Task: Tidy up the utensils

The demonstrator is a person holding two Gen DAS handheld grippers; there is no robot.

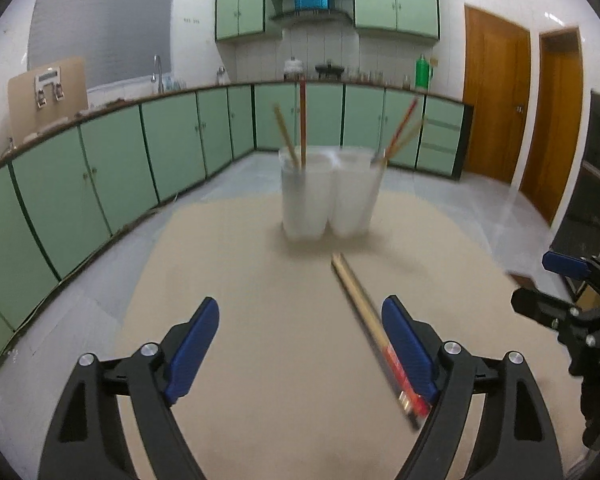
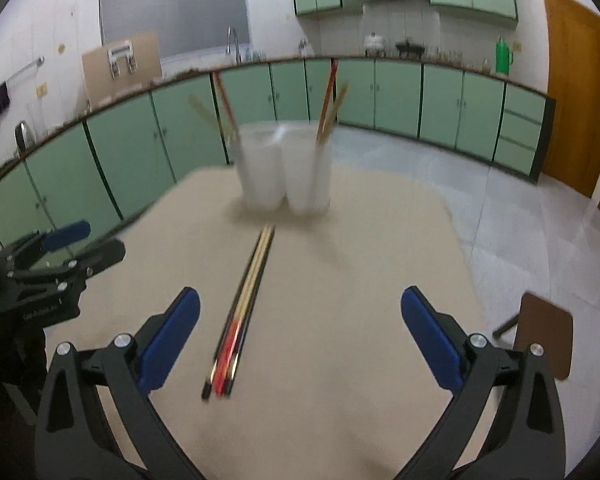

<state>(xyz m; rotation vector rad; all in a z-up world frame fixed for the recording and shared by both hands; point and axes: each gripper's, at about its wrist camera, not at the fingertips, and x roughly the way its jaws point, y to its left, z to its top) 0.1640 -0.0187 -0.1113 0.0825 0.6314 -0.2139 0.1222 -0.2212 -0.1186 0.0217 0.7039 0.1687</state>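
A bundle of chopsticks point(image 2: 244, 312) with red and black ends lies on the beige table point(image 2: 340, 360), pointing toward a white multi-compartment holder point(image 2: 284, 168). The holder has chopsticks standing in its left and right compartments. In the left wrist view the chopsticks point(image 1: 364, 304) lie beside my left gripper's right finger, and the holder point(image 1: 328, 196) stands ahead. My left gripper point(image 1: 300, 344) is open and empty. My right gripper point(image 2: 300, 336) is open and empty, with the chopsticks between its fingers, nearer the left one. Each gripper also shows at the edge of the other's view.
Green kitchen cabinets point(image 1: 100, 176) run along the back and left, with a countertop holding a green thermos point(image 1: 422, 70). Wooden doors point(image 1: 496, 100) stand at the right. A brown stool point(image 2: 544, 332) sits beside the table's right edge.
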